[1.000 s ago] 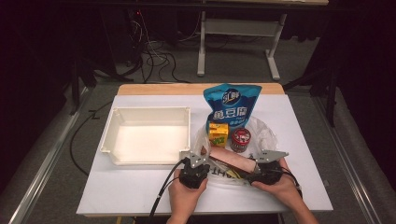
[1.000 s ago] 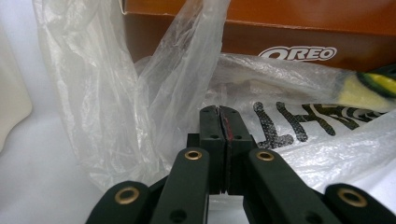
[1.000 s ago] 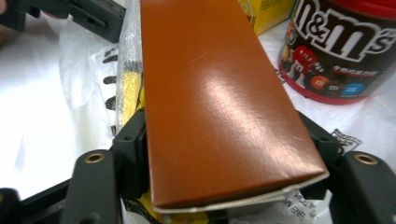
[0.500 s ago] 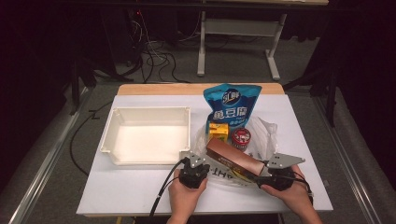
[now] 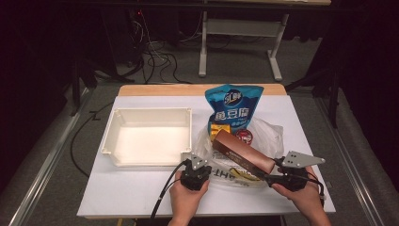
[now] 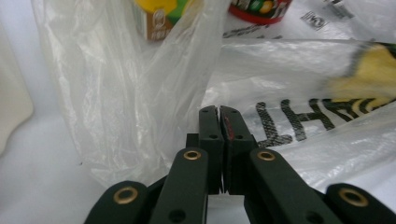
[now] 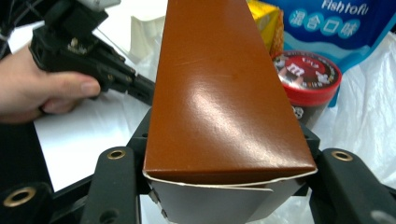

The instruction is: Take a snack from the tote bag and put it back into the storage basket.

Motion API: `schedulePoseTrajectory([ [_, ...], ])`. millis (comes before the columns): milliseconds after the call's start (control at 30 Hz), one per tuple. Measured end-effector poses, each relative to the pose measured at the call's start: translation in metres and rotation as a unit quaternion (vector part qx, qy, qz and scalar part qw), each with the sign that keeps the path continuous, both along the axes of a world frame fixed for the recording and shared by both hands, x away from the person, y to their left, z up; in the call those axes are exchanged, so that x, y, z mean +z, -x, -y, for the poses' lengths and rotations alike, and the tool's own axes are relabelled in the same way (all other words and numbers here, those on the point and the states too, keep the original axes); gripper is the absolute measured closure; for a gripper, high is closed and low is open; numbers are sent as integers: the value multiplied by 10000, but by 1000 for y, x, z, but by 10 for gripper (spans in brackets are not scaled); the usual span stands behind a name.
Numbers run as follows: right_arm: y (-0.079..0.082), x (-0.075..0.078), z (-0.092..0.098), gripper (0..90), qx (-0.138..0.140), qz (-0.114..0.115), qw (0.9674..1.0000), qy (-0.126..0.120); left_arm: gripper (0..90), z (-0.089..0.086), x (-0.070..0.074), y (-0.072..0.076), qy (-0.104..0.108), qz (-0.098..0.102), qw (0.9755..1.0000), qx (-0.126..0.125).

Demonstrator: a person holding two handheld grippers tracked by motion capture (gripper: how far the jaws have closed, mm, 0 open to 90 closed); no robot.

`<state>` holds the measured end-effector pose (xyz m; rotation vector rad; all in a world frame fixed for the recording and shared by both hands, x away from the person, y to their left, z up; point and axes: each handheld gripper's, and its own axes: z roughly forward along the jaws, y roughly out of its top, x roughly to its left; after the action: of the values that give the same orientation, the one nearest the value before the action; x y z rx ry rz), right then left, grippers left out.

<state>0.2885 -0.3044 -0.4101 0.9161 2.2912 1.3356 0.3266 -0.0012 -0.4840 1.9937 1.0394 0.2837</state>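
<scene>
1. The room around me is dark, with cables on the floor and a stand beyond the white worktop (image 5: 141, 197). On it sit an empty white tray (image 5: 149, 136), a blue pouch (image 5: 234, 106) and a thin plastic bag (image 5: 263, 136).

2. My right gripper (image 5: 269, 173) has its fingers clamped on the near end of a long brown box (image 5: 242, 154). The box is tilted, its far end over the mouth of the bag near a red tub (image 5: 243, 136) and a yellow carton (image 5: 219, 128). These fingers have just been closing further, with the box between them.

3. My left gripper (image 6: 219, 112) has its fingers pressed together on a fold of the bag near its printed lettering, pinning the film at the edge.

4. Risk: I hold the box only by one end. In the right gripper view the end flap (image 7: 219, 196) bows outward, so I judge the card could crush or the box could pivot and slide out.

5. Risk: the far end could catch the film and drag the bag, tipping the tub or the carton.

6. Risk: if the left pinch slips off the slick film, the bag lifts with the box.

7. Risk: swinging toward the tray, the long box could strike its rim or my left hand (image 7: 42, 88).
</scene>
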Motion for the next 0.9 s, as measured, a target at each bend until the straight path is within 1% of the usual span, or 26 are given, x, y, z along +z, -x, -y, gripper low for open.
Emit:
schedulePoseTrajectory([
  [67,0,3,-2,460,12,13,10000,-73,869,0,2,6,53,259,9995,-148],
  [100,1,5,-3,460,11,12,10000,-91,854,-1,2,7,88,267,9994,-185],
  [133,1,6,-4,460,27,32,10000,-87,841,-3,3,7,154,219,9994,-204],
  [200,1,8,-5,460,14,32,10000,-82,801,-10,5,8,415,86,9987,-292],
  [233,1,9,-6,460,17,47,9999,-92,786,-14,8,9,483,69,9983,-308],
  [333,0,10,-7,461,-1,23,10000,-91,755,-22,17,12,422,211,9983,-340],
  [433,-1,11,-8,460,-19,0,10000,-91,728,-33,29,11,618,267,9972,-340],
  [533,0,13,-11,460,5,22,10000,-92,691,-43,43,10,698,390,9959,-429],
  [567,0,14,-12,461,17,-3,9999,-117,676,-47,47,10,773,395,9951,-477],
  [600,0,15,-13,460,54,-1,9999,-123,662,-54,52,8,919,434,9934,-536],
  [700,-1,18,-17,460,177,11,9998,-97,639,-66,59,6,1017,541,9916,-580],
  [767,-3,20,-21,460,246,11,9997,-87,621,-75,64,3,1050,583,9909,-606],
  [800,-3,21,-23,460,277,5,9996,-83,608,-79,66,2,1054,599,9907,-625],
  [867,-5,22,-28,460,330,11,9994,-52,582,-87,70,0,1019,717,9903,-622],
  [900,-6,22,-31,460,356,12,9994,-50,565,-89,71,-1,1047,753,9898,-607],
])
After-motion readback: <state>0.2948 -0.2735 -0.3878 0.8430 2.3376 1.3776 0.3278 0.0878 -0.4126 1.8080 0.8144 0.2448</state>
